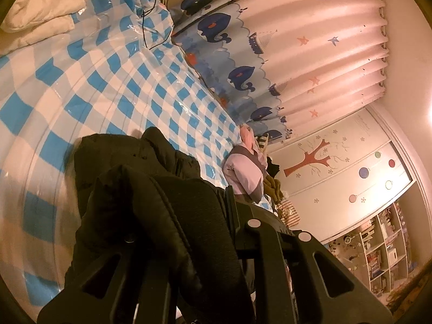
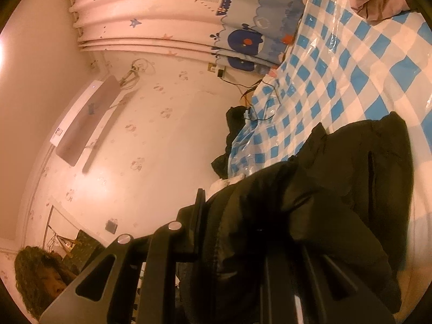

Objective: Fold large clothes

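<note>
Because a big garment folds best when two corners travel together, each claw grips its own part of the black jacket [image 1: 140, 189] and holds it up over the bed [image 1: 81, 86], whose blue-and-white checked plastic cover serves as the landmark. From the left wrist view, the left claw [image 1: 186, 232] is nearly closed, clamped on a thick fold of jacket that drapes over its fingers; the rest hangs toward the cover's near edge. Beyond the cover's far edge hangs a whale-print curtain [image 1: 310, 40]. From the right wrist view, the right claw [image 2: 237, 240] is likewise pinched on the jacket's edge, the bulk sagging onto the cover. I judge the fold to be under way.
</note>
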